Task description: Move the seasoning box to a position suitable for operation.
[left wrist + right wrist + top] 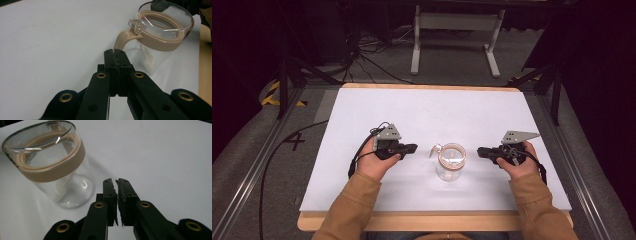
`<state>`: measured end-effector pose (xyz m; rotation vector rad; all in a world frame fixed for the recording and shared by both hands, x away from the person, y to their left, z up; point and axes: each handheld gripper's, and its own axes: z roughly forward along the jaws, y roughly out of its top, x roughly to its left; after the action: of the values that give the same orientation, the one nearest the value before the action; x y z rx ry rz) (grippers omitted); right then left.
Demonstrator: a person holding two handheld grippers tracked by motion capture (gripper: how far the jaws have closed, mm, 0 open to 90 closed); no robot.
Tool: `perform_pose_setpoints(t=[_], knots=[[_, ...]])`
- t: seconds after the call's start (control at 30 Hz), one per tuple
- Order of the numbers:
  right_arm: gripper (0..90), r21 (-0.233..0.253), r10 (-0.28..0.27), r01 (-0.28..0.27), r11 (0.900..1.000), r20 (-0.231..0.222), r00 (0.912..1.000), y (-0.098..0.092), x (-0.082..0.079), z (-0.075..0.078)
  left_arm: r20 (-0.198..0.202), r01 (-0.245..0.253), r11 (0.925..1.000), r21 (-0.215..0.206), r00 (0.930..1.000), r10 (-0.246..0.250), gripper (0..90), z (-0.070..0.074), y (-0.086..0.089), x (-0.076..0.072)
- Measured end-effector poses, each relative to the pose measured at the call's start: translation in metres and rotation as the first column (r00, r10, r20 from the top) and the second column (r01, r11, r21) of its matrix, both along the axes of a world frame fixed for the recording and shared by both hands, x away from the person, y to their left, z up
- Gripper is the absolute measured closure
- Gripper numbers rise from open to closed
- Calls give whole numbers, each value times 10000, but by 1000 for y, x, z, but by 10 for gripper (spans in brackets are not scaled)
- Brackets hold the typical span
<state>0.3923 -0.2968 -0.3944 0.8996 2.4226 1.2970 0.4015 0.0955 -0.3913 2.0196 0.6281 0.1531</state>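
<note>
Where bare table [362, 107] spreads, jar [451, 162] between closed grippers.

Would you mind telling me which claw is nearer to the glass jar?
Left. The left claw sits just off the glass jar, near its tan clasp; the right claw is slightly farther from the jar's opposite side.

A black numeral "4" [295, 142] is marked on the grey floor, just left of the worktop [362, 107]. No other text, label or brand is legible.
</note>
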Motion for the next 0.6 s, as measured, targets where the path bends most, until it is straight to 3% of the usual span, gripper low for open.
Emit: perform_pose_setpoints(t=[0.13,0.47,0.6], knots=[[858,-22,-9,9,10000,17,10000,0,-1,0,-44,151,9992,382,9999,-149,897,-9,-13,-1],[861,-118,35,-35,9999,42,10000,3,-2,-2,-191,208,9980,591,9996,-197,897,-22,-31,-1],[857,-159,101,-101,9998,12,9999,5,-2,-3,-251,171,9962,855,9996,-150,897,-28,-38,-1]])
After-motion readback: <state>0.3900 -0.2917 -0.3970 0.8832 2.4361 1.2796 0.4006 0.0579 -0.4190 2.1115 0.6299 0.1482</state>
